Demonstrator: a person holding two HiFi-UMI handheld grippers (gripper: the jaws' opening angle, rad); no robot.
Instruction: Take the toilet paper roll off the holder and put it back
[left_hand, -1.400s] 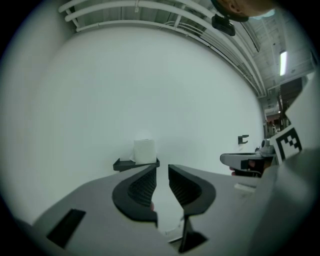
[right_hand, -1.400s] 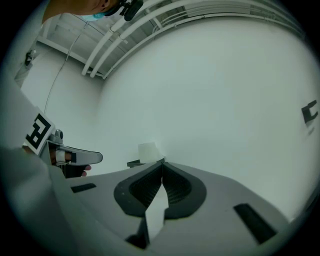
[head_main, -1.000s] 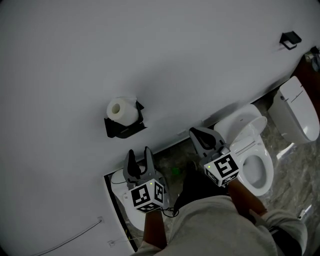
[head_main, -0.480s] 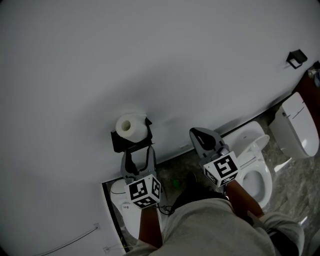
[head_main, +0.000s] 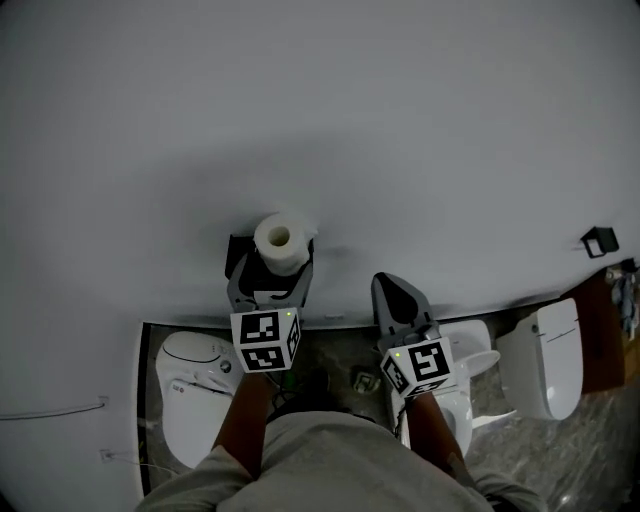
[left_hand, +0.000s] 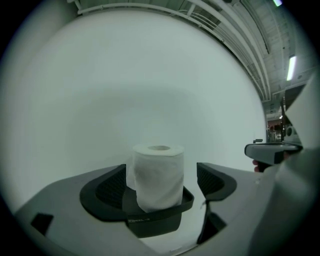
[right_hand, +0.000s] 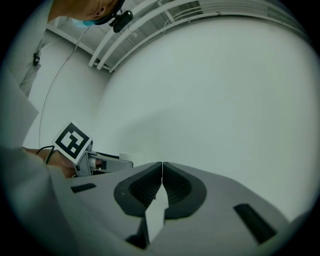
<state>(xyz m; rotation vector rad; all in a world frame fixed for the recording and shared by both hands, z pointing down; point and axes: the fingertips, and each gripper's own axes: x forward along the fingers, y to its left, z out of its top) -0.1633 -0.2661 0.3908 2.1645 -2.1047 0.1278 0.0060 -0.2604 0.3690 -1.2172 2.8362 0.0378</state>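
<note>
Toilet paper roll (left_hand: 159, 170): soft white paper, matt, faintly crinkled.
Holder (left_hand: 152, 216): black, matt, plastic-looking.
Wall (head_main: 320, 110): smooth, matt, pale.
Toilet (head_main: 190, 400): glossy white ceramic.
Floor (head_main: 335, 350): polished marbled stone.
Left gripper (left_hand: 161, 174): matt grey body, dark ribbed pads (left_hand: 112, 187).

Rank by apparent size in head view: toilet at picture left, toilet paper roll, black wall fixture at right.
1. toilet at picture left
2. toilet paper roll
3. black wall fixture, farther off, so true size unsure
</note>
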